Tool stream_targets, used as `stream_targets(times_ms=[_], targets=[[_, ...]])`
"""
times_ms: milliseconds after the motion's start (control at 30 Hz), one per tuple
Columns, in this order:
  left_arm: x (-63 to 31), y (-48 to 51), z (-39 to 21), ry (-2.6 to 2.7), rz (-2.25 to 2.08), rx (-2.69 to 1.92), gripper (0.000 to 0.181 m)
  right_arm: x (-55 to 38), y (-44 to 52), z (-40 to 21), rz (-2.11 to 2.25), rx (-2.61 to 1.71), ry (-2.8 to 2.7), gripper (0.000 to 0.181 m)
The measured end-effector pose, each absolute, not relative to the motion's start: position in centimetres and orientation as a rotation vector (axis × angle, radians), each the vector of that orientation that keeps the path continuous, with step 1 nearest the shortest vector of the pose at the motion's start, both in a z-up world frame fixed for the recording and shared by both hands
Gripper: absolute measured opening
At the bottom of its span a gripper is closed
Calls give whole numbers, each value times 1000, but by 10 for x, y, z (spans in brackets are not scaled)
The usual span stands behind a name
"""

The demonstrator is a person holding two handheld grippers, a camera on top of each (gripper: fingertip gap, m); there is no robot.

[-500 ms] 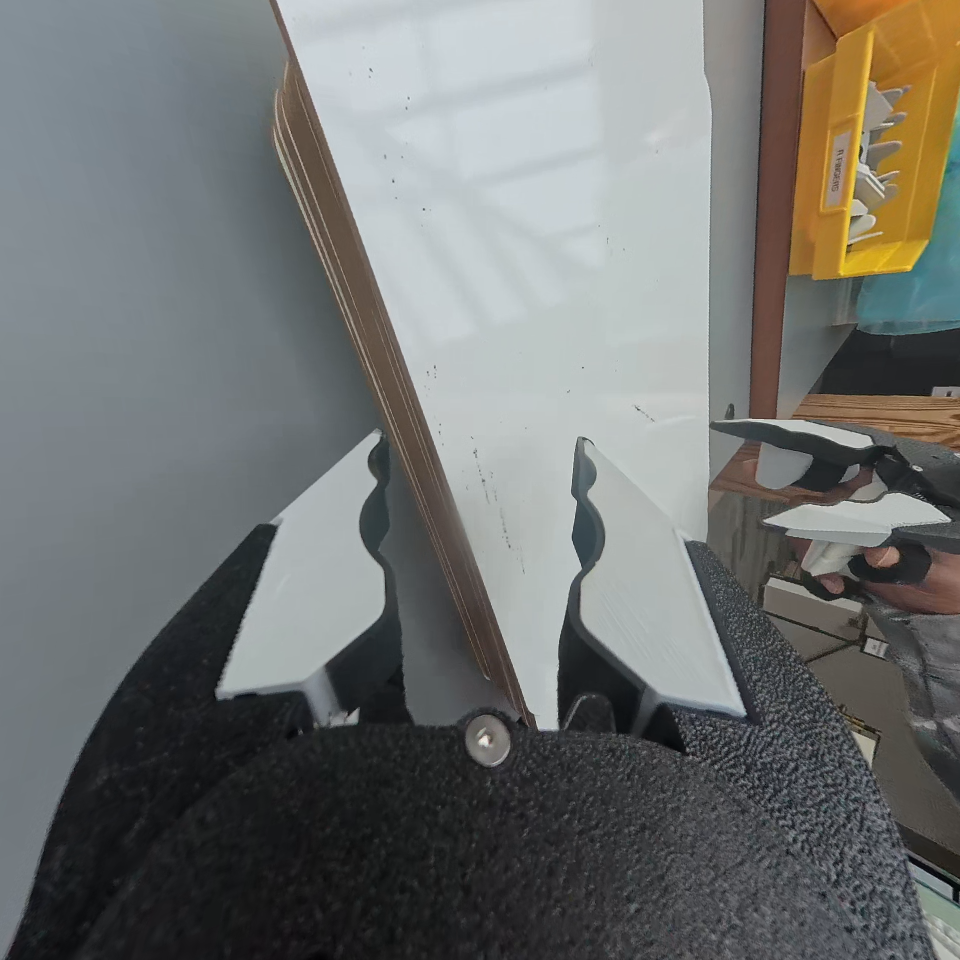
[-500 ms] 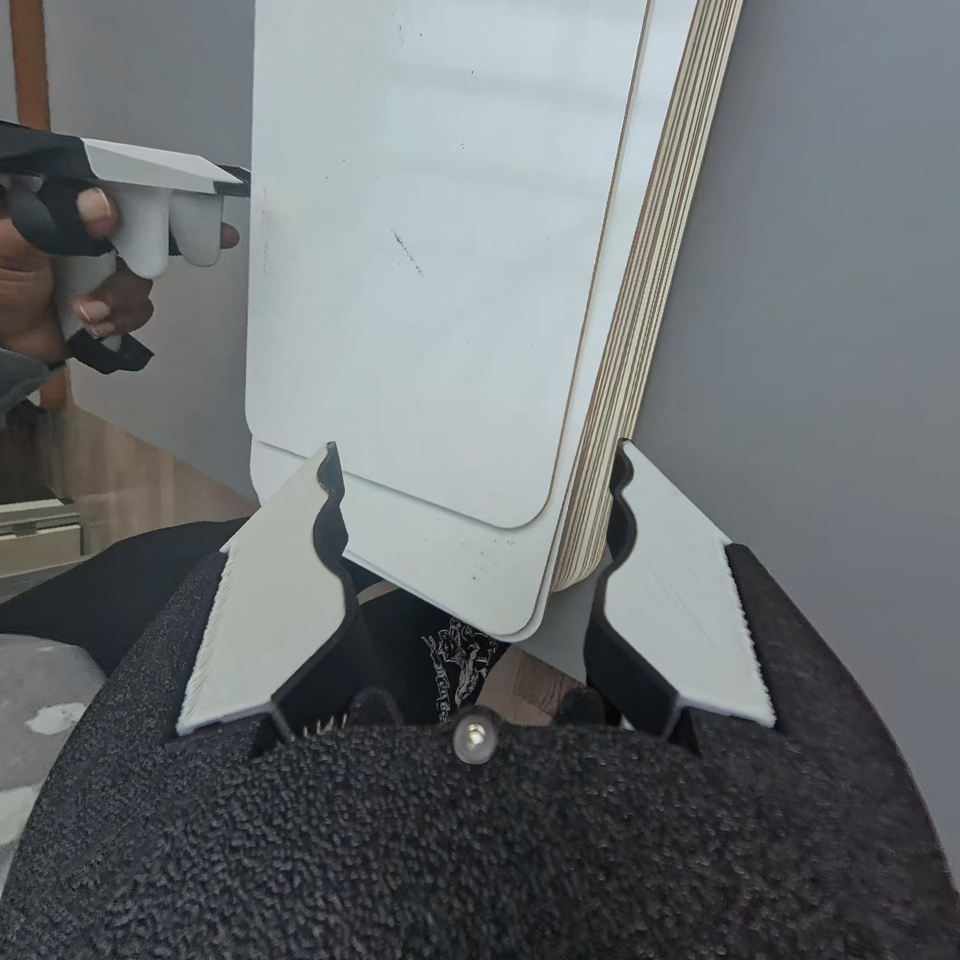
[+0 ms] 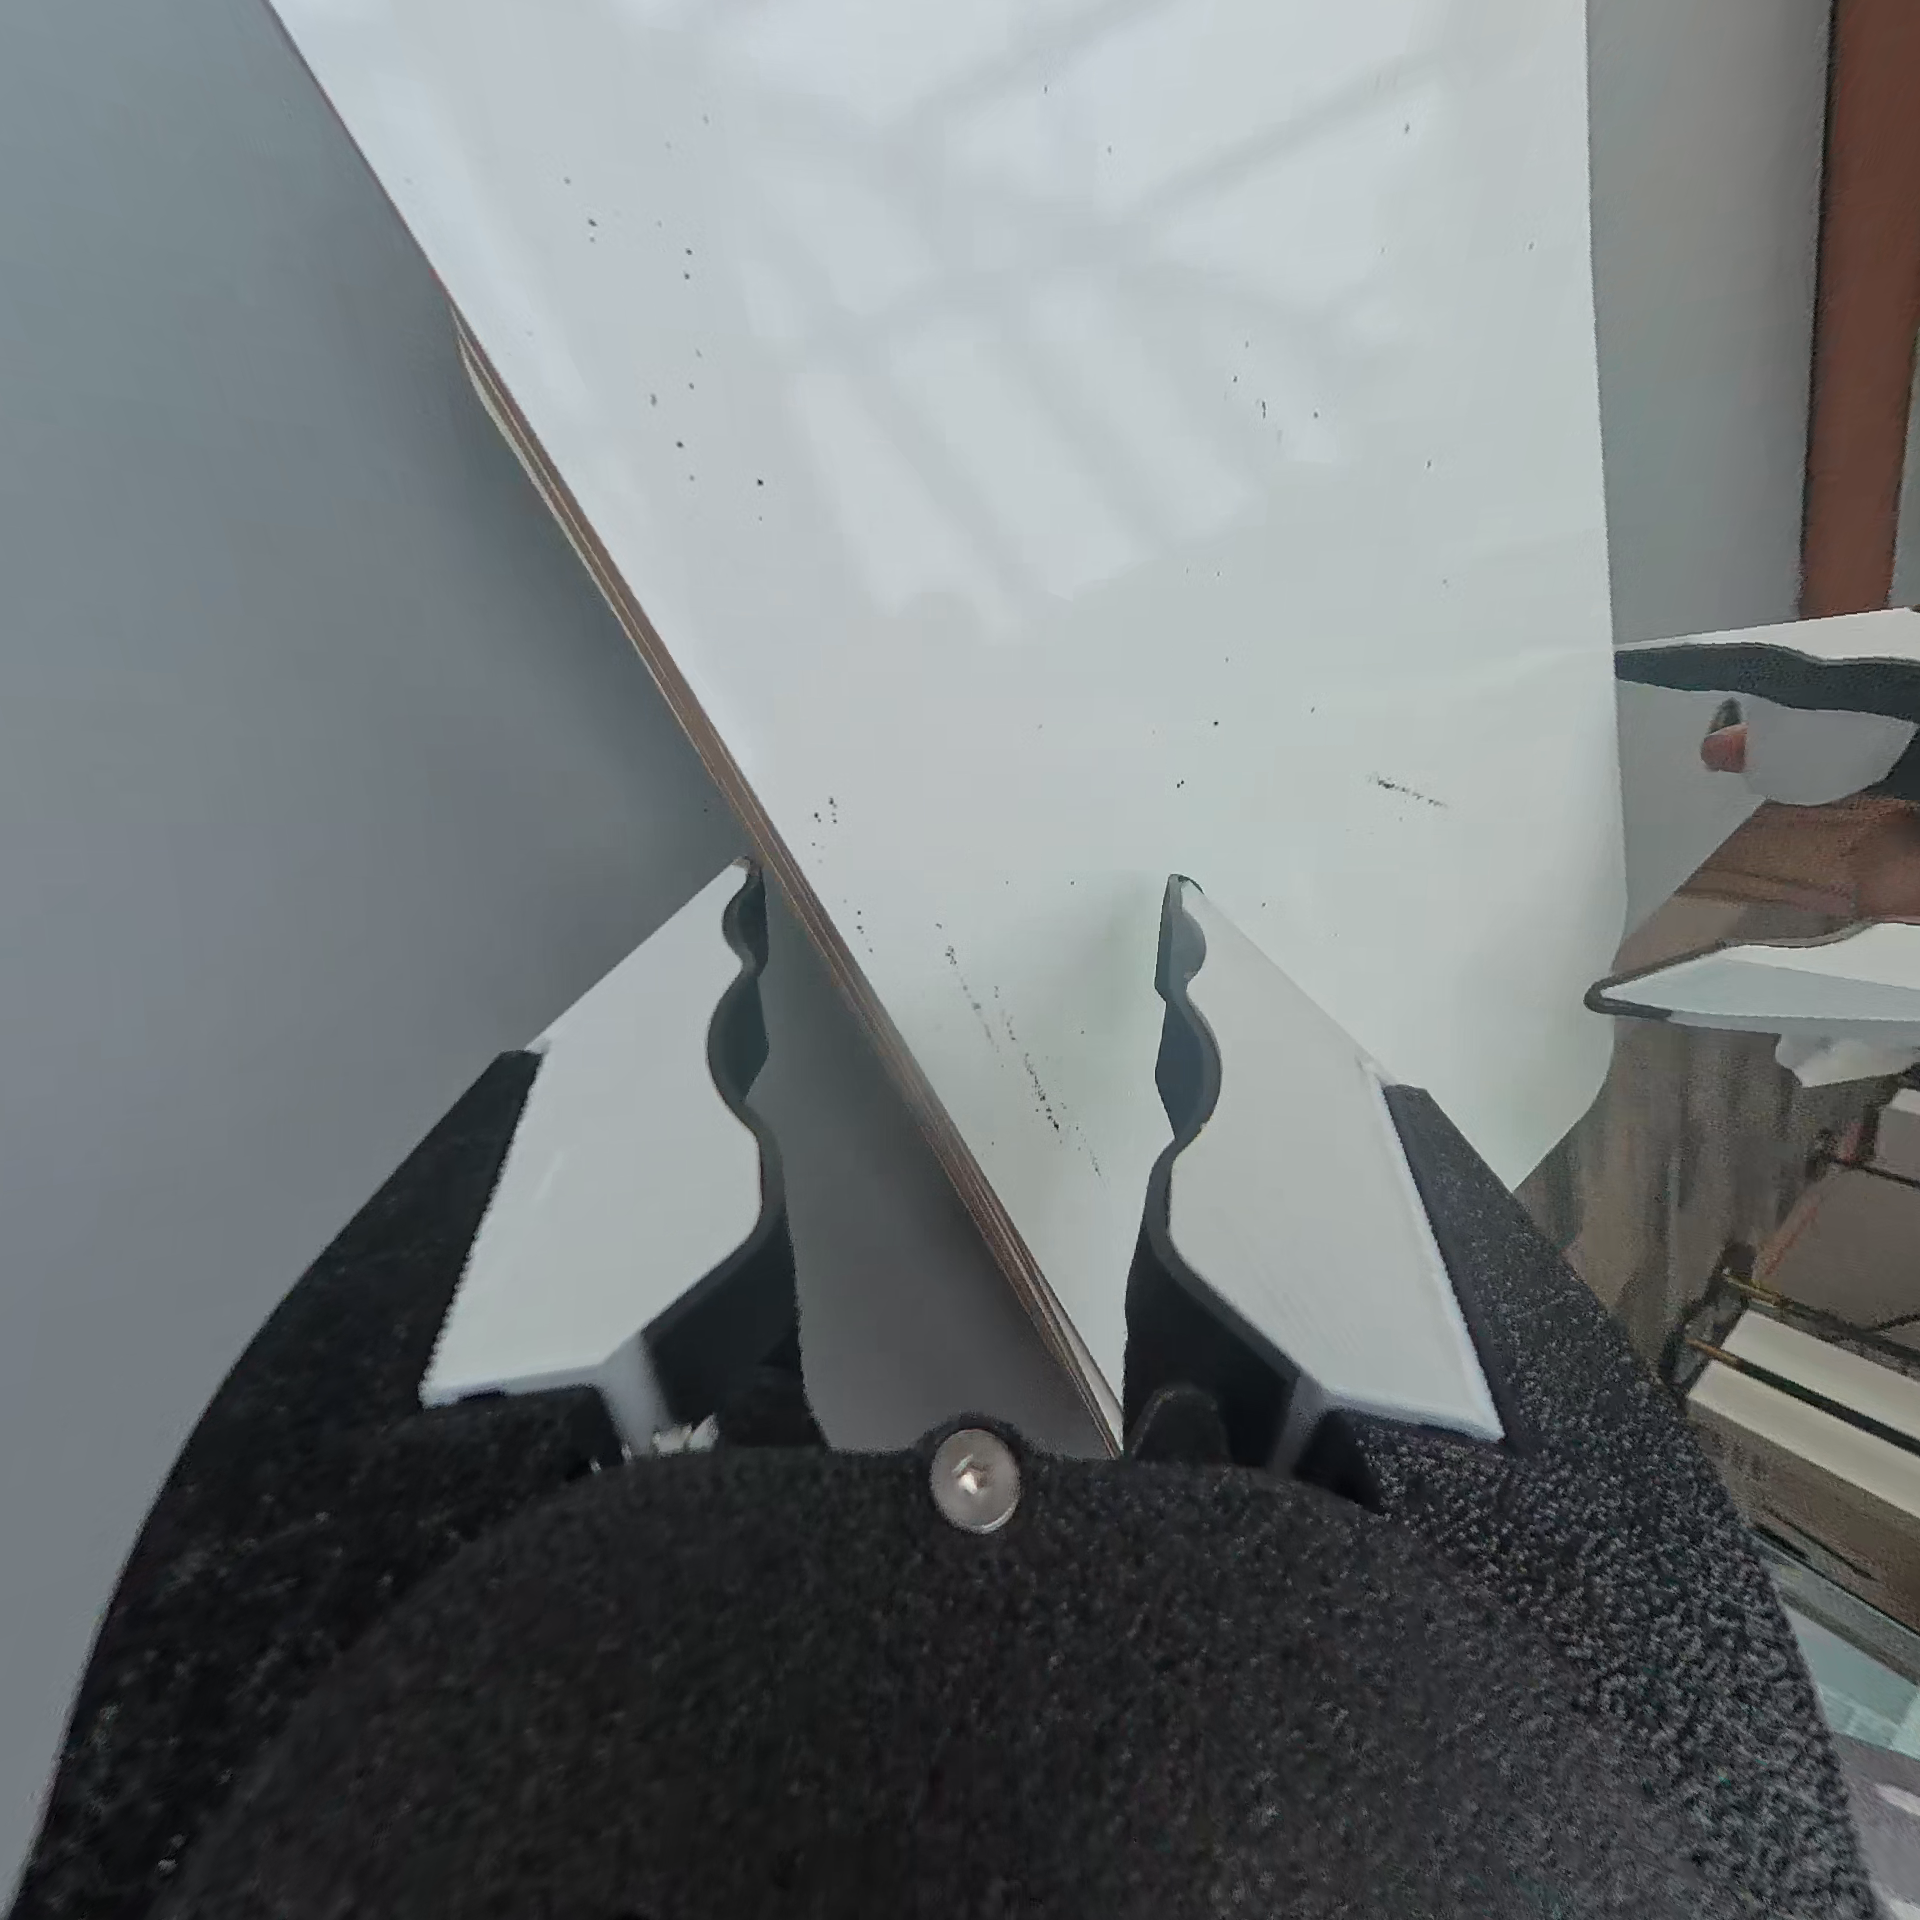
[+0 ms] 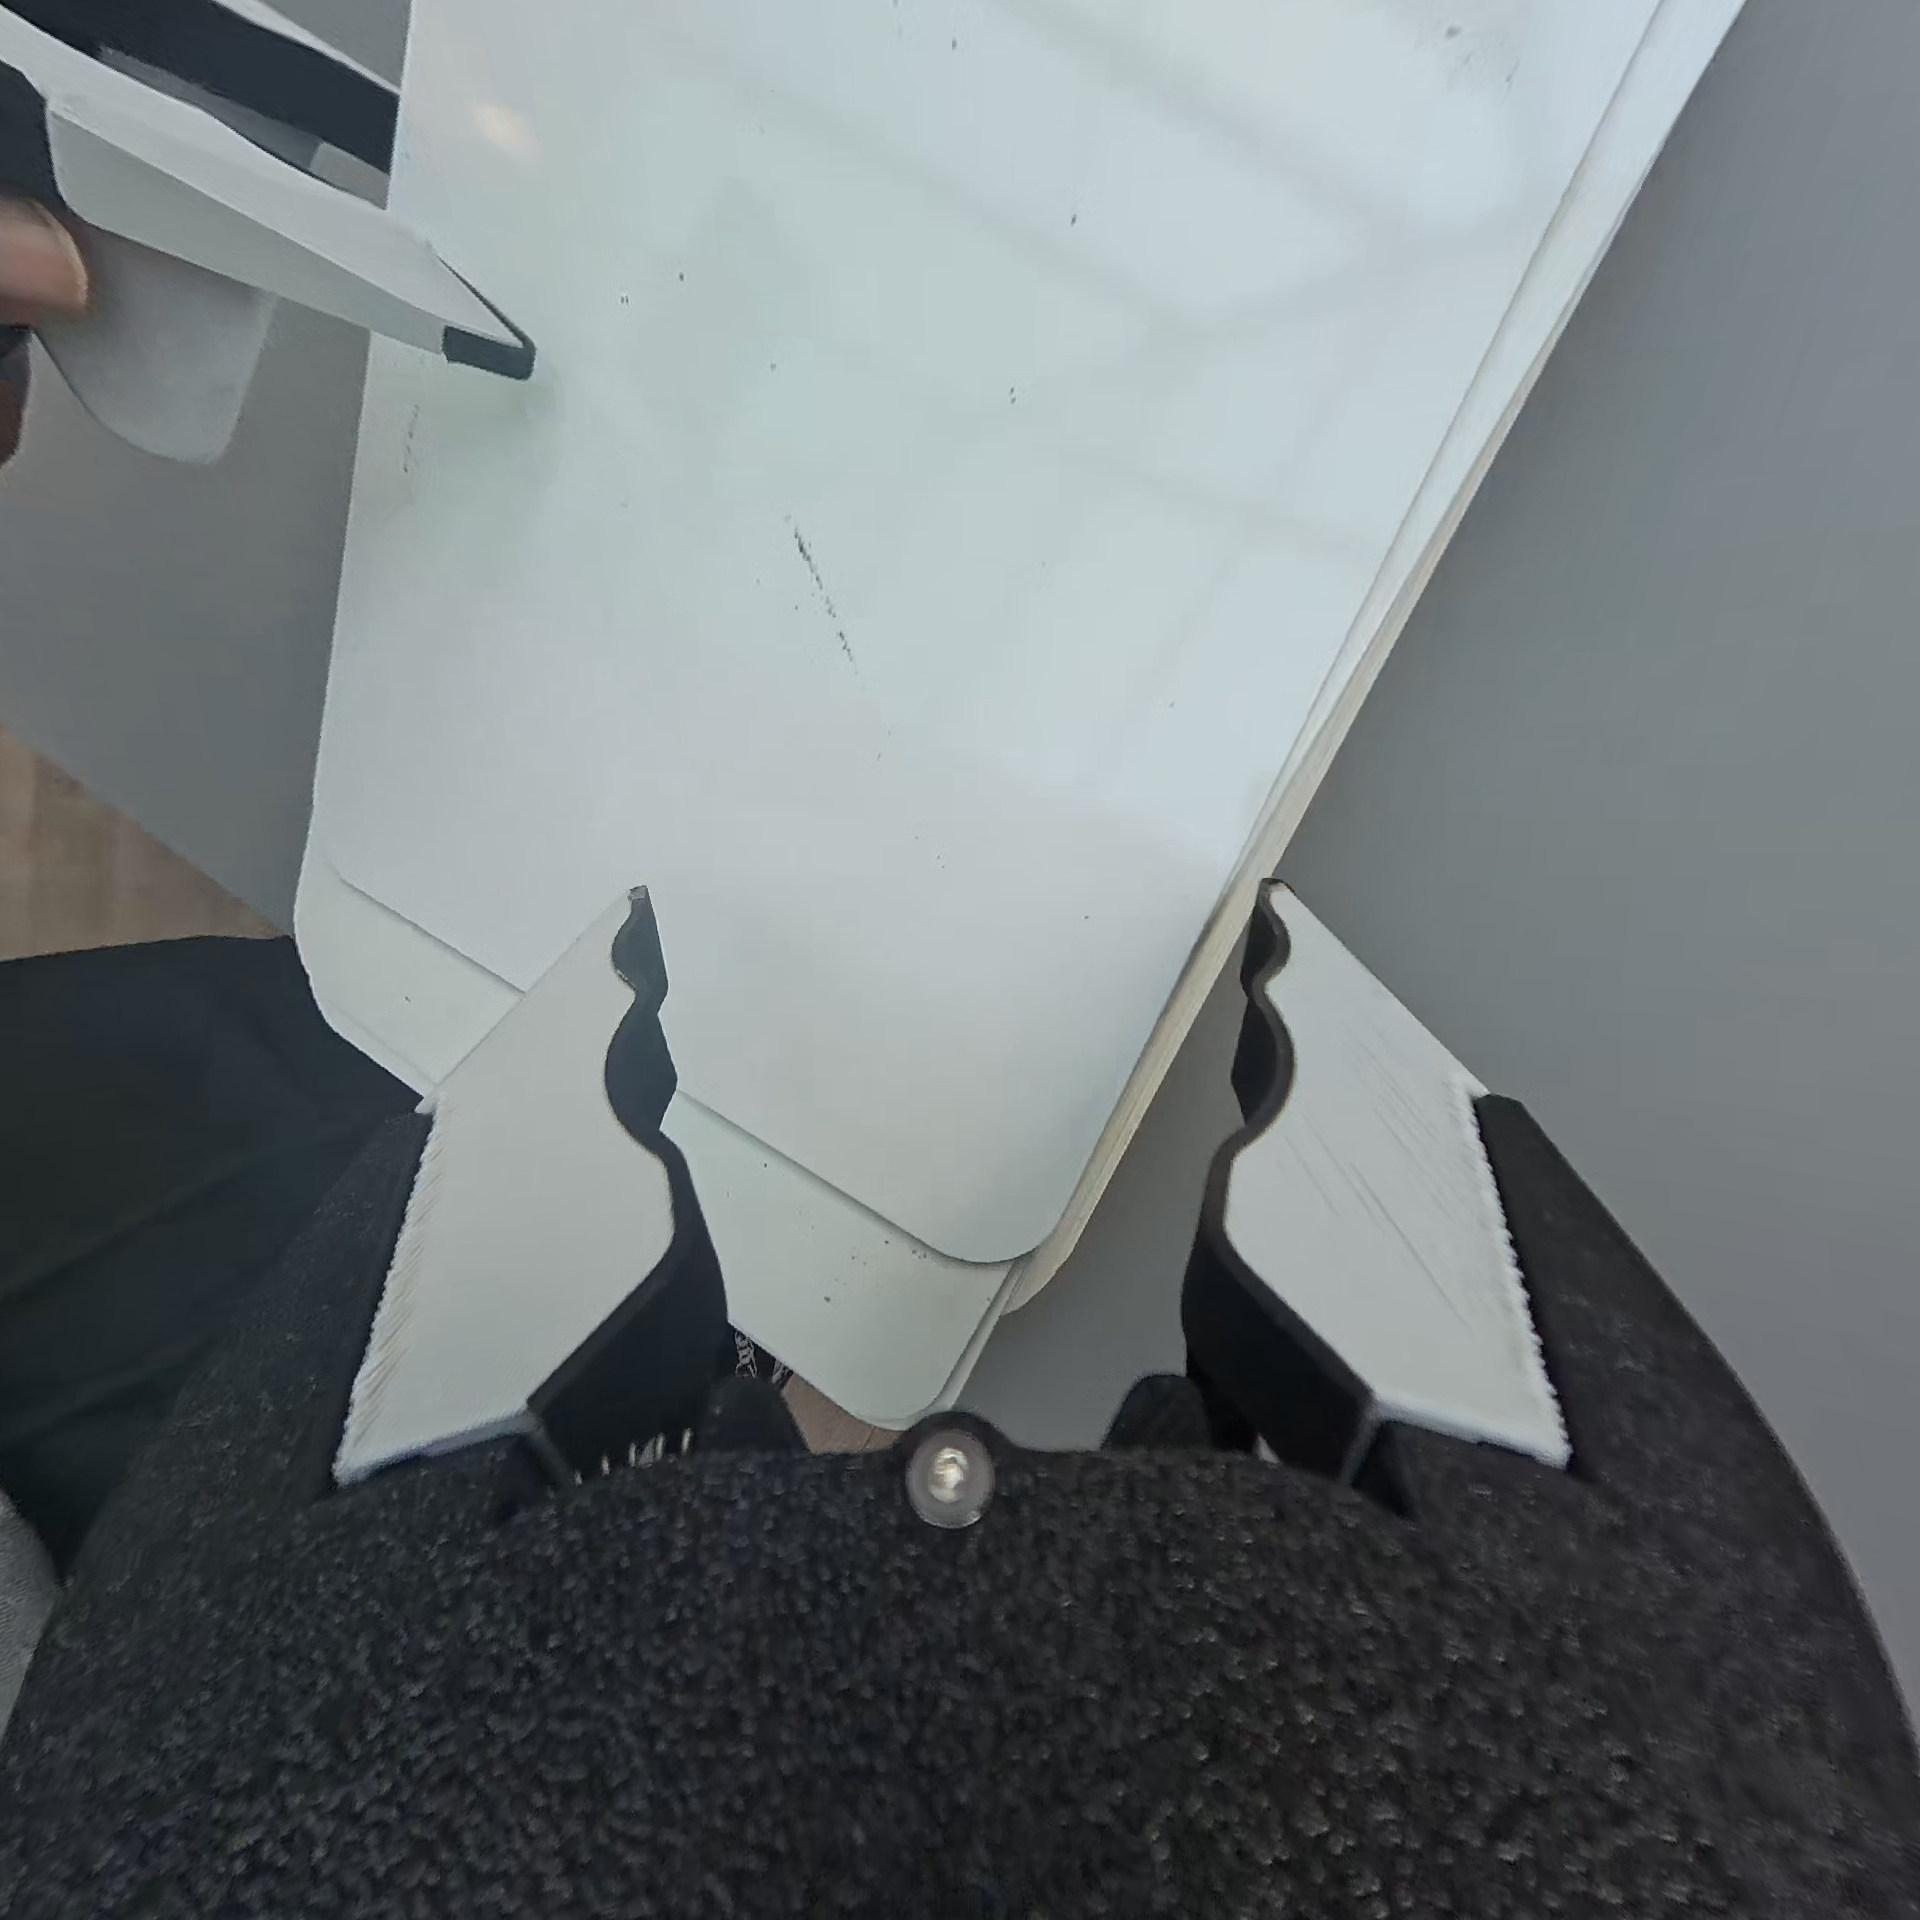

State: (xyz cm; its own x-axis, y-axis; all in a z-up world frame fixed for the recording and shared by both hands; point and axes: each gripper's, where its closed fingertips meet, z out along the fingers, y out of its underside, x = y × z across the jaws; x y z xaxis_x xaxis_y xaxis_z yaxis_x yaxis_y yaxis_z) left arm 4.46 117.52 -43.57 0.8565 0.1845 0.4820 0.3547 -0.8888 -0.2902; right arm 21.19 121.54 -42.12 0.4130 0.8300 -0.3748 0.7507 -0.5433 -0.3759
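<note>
Left hand-held gripper [image 3: 961, 883] gapes wide astride the edge of a stack of white boards [image 3: 1039, 520], gripping nothing. Right hand-held gripper [image 4: 951, 894], equally spread, straddles the stack's rounded lower corner. Glossy, black-flecked, brown-edged, the boards lean against a grey wall [image 3: 260, 623].

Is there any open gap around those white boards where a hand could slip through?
Each gripper is open around an edge of the stack of white boards. It is crowded there: left gripper, right gripper. The stack leans toward the grey wall, leaving a bare wedge between them. In the right wrist view, a bare strip of wooden surface borders the stack's left.
</note>
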Motion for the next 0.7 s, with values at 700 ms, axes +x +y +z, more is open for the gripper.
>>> stream_targets(times_ms=[700], targets=[[-24, 1289, -416, -423, -792, -2414, 84, 67, 1371, -419, 870, -2161, -1985, 108]])
